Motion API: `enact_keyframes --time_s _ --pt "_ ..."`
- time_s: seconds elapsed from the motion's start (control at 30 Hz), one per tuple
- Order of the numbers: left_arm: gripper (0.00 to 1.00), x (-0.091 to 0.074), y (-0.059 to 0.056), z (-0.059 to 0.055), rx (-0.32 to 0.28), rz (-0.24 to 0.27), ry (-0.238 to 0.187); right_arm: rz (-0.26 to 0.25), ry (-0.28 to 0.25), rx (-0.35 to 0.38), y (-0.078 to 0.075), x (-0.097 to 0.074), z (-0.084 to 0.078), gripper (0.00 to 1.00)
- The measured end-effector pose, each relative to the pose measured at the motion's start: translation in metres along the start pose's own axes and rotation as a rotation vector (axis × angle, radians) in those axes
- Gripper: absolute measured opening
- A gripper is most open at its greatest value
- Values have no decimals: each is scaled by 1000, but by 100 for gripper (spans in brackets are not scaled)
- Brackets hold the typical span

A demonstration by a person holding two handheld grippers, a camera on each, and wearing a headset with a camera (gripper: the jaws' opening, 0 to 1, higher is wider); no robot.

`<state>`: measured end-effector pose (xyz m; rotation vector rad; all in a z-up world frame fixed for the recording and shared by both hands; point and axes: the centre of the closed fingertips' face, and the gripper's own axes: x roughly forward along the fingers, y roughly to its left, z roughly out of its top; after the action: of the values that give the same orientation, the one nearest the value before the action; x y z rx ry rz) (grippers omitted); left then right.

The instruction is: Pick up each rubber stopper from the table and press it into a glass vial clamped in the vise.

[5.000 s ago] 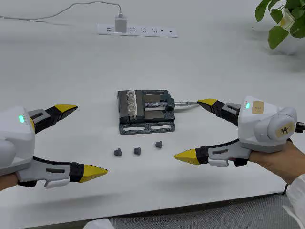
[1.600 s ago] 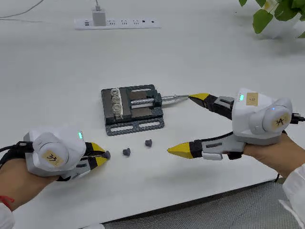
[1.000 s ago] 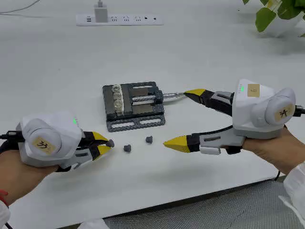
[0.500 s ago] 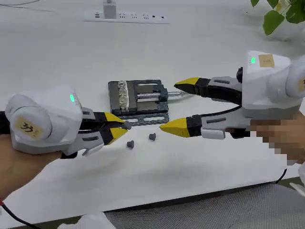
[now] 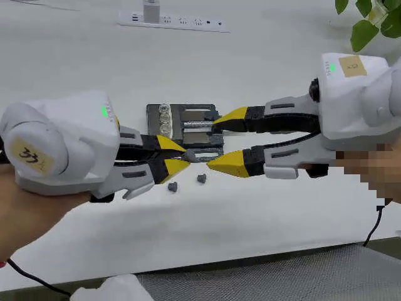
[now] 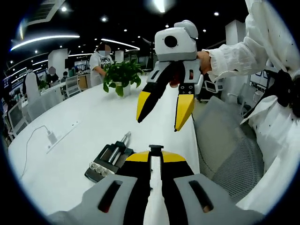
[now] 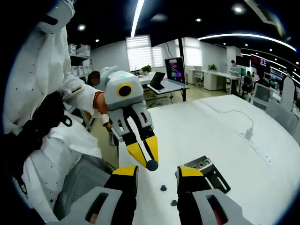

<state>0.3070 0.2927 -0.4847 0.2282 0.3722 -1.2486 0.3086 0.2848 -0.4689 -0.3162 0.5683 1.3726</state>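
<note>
My left gripper (image 5: 183, 157) is shut on a small grey rubber stopper (image 5: 192, 157) and holds it in the air in front of the vise. The stopper (image 6: 155, 148) sticks out past the closed tips (image 6: 155, 155). My right gripper (image 5: 222, 141) faces it, open, its yellow tips just right of the stopper. In the right gripper view the stopper (image 7: 152, 165) hangs just above the gap of my open right gripper (image 7: 157, 172). The black vise (image 5: 188, 132) holds a row of glass vials (image 5: 164, 119). Two more stoppers (image 5: 173, 187) (image 5: 201, 179) lie on the white table.
A white power strip (image 5: 172, 21) with a plugged charger lies at the table's far edge. A potted plant (image 5: 369, 25) stands at the far right. The vise's screw handle (image 6: 124, 137) points right. People and desks fill the office behind.
My left gripper has risen and moved right with the stopper, up to the right gripper's open tips. The right gripper has shifted left over the vise's front. Head camera moved too.
</note>
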Motion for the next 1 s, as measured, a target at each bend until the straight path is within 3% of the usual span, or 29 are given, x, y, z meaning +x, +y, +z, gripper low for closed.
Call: enact_keyframes --time_s 0.27,0.63,1.0 --pt "3 1 -10 10 18 -18 -20 59 21 -12 14 2 4 15" --pt "3 1 -13 17 38 -37 -28 83 37 -22 19 4 2 11" --pt "3 1 -15 16 48 -60 -16 97 43 -25 23 4 2 8"
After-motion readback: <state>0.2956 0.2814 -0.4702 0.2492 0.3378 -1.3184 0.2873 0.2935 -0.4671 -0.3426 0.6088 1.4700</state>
